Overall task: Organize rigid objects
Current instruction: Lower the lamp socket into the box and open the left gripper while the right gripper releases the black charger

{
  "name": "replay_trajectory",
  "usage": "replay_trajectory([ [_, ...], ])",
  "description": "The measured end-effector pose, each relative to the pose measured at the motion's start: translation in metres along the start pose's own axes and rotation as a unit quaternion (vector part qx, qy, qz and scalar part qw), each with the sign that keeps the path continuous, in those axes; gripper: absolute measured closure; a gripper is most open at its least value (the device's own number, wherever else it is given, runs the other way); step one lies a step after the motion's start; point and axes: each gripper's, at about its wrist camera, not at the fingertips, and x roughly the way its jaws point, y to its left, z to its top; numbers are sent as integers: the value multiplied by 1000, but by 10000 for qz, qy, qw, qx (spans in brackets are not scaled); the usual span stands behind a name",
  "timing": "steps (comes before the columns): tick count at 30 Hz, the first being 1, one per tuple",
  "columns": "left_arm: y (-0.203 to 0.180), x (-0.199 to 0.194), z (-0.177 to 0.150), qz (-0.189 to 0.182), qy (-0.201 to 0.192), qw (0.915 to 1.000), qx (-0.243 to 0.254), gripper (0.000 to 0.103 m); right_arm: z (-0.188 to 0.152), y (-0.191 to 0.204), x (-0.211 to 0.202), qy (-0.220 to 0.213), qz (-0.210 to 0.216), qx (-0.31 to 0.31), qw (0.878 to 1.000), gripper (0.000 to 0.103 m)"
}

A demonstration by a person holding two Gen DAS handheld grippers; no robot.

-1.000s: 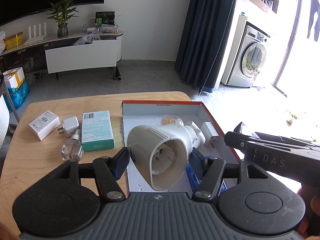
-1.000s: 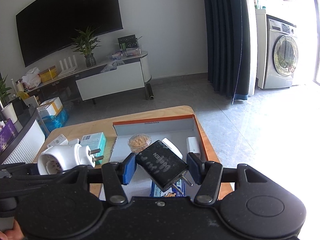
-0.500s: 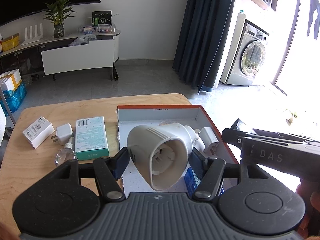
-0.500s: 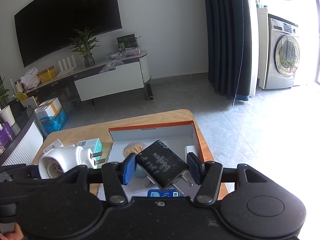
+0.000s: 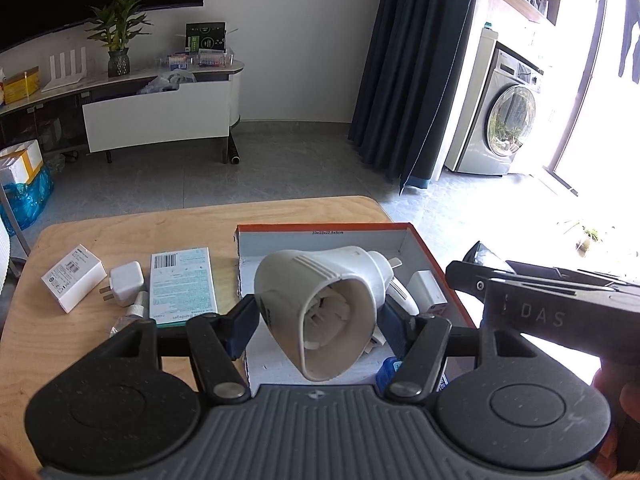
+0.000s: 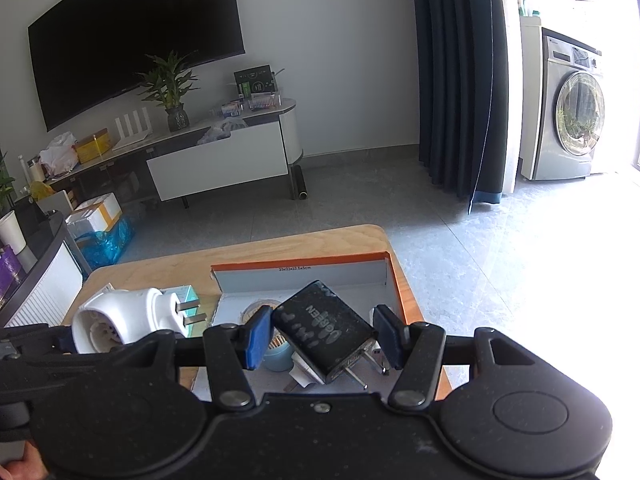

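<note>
table left edge: small white box point(image 5: 73, 281) sits nearest the left edge of the wooden table point(image 5: 120, 228), then a white charger cube point(image 5: 125, 283), a clear little bottle point(image 5: 130, 317) half hidden behind my left rig, and a teal box point(image 5: 182, 285) lying flat just beside the tray's left wall.

left gripper: my left gripper point(image 5: 316, 320) is clamped on the white plug-in adapter point(image 5: 322, 304), hollow end facing the camera, prongs pointing away. I'm holding it over the near-left part of the orange-rimmed tray point(image 5: 320, 227).

tray: already has a white charger block point(image 5: 427, 288) by the right wall, another white piece mostly hidden behind my adapter, a blue box point(image 5: 390, 372) near the front edge, and in the right camera a round tub of toothpicks point(image 6: 276, 346).

right gripper: my right gripper point(image 6: 320, 334) is closed on the black charger point(image 6: 324, 330), held at a tilt, prongs sticking down and toward me, over the tray's near-right part.

what could go wrong: honestly both grips look sketchy. The adapter is rounded and tapered, so it could squirt out if I ease off unevenly. The black charger is pinched on a diagonal, so it might twist as I lower it and land prongs-first on the stuff below. Also my two rigs are close together, so dropping both at once could bump them.
</note>
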Motion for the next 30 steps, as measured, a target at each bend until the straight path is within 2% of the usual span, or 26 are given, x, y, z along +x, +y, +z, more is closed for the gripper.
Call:
replay_trajectory([
  [20, 15, 29, 12, 80, 162, 9998, -82, 38, 6, -4, 34, 251, -32, -50, 9997, 36],
  [30, 22, 55, 21, 47, 313, 9994, -120, 38, 20, -11, 61, 280, -8, 53, 9996, 35],
])
